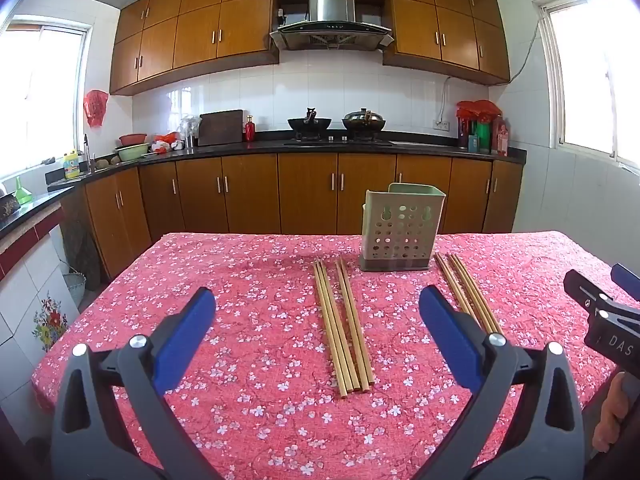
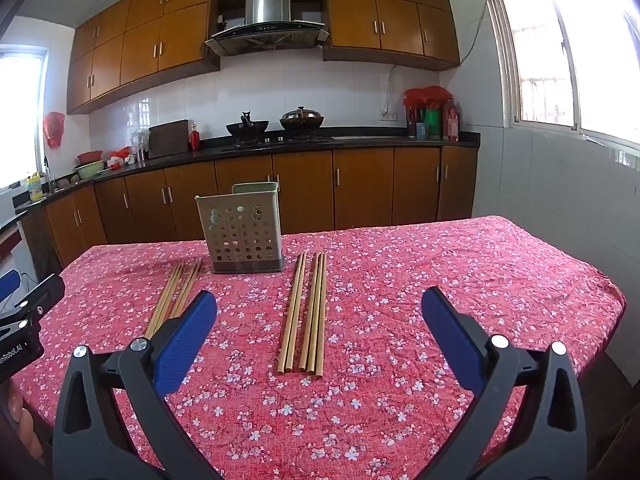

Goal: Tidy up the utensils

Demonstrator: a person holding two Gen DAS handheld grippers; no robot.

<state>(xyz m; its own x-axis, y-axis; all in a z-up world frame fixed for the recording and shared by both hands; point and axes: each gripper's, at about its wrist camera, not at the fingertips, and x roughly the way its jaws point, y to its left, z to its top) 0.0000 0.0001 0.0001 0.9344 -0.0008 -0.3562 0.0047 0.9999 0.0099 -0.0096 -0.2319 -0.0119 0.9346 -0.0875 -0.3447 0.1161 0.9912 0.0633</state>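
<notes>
A pale green perforated utensil holder [image 1: 402, 228] [image 2: 242, 228] stands upright on the red floral tablecloth [image 1: 240, 280] [image 2: 440, 260]. Two groups of wooden chopsticks lie flat in front of it. The left group [image 1: 344, 328] [image 2: 176, 296] lies between my left gripper's fingers in that view. The right group [image 1: 468, 292] [image 2: 306, 312] lies between my right gripper's fingers. My left gripper [image 1: 318, 291] and my right gripper [image 2: 320, 294] both hover above the cloth, open wide and empty, short of the chopsticks' near ends.
The table's far edge lies just behind the holder, with kitchen cabinets, a stove with two woks and a cluttered counter beyond. The right tool's black body [image 1: 600, 308] shows at the right edge, the left tool's body [image 2: 24, 320] at the left. A hand [image 1: 612, 412] grips a handle.
</notes>
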